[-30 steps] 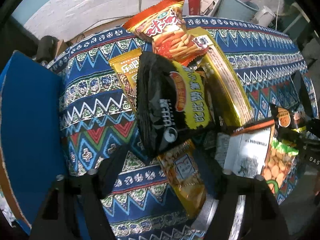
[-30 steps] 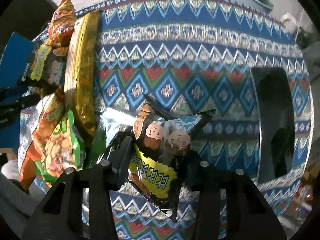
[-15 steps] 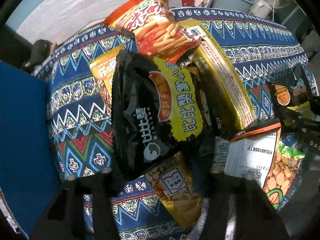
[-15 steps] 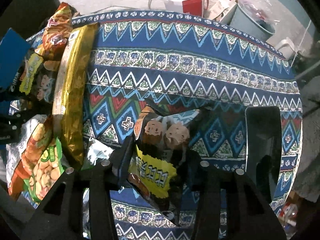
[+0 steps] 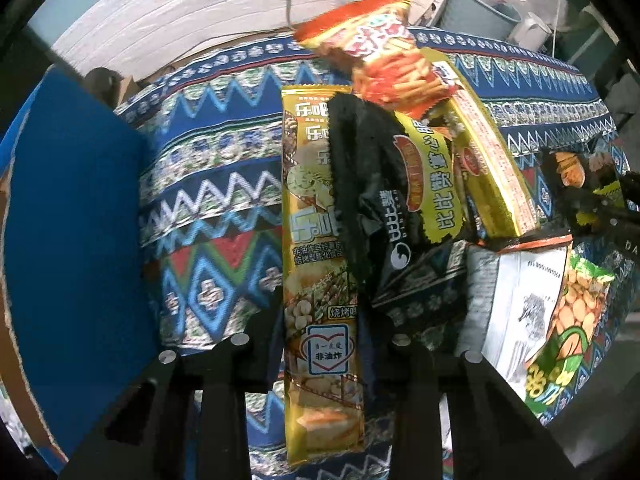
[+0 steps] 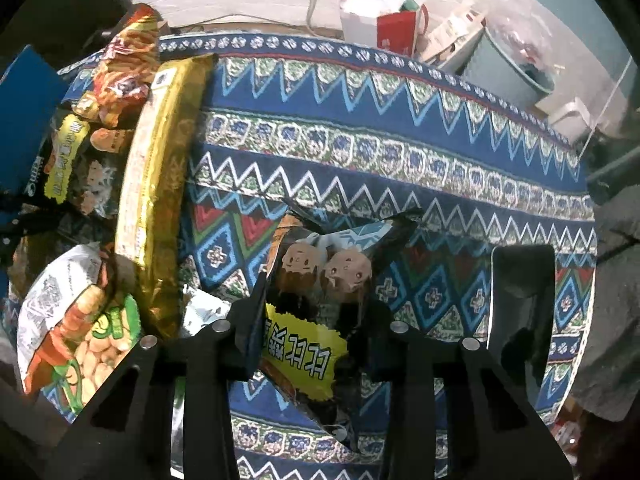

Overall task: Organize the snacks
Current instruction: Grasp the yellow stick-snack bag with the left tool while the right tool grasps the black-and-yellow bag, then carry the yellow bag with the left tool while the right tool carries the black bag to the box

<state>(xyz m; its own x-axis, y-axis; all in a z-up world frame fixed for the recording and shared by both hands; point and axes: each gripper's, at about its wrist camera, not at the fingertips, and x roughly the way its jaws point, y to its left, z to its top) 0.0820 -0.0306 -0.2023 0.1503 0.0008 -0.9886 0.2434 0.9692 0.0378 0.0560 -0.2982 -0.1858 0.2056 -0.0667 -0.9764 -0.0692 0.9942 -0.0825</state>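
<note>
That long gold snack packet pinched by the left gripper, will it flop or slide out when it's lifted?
Probably floppy: the long gold snack packet is a thin pouch, pinched near one end by the left gripper. Its glossy film looks slippery. The black crinkled bag overlapping it may shift.

Both tools look alike: matte black plastic, each with two flat, angular fingers. On the left gripper (image 5: 320,320) each finger carries two round silver screw heads set in a row across its upper face, four in all, and a triangular cut-out shows low in the outer web. The right gripper (image 6: 312,320) has the same four silver screws and triangular openings, its inner finger edges tapering to thin black blades. No sleeve or cable shows near either tool.
</note>
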